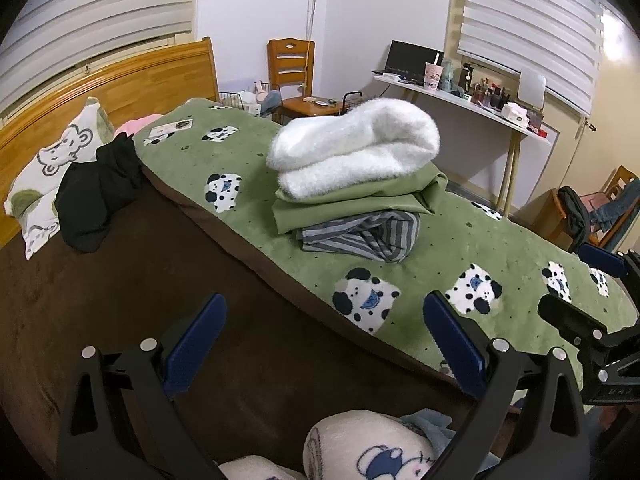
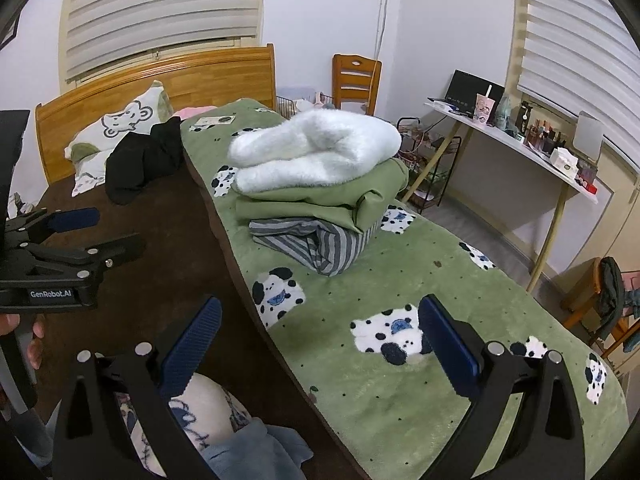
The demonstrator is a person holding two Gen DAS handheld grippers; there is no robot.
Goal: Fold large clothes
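Clothes already folded sit in a stack [image 1: 352,184] on the green blanket [image 1: 500,320], white fleece over green over striped, likely kept aside to leave the brown sheet [image 1: 120,300] free for folding. Nearer than the stack, the left gripper [image 1: 324,344] hovers with jaws spread and empty over the sheet's edge; the right gripper [image 2: 320,344] is likewise spread, holding nothing, above the blanket. Left of the stack, toward the headboard [image 1: 120,80], lies a crumpled black garment [image 1: 96,196], probably the next piece, beside a pillow [image 1: 56,160].
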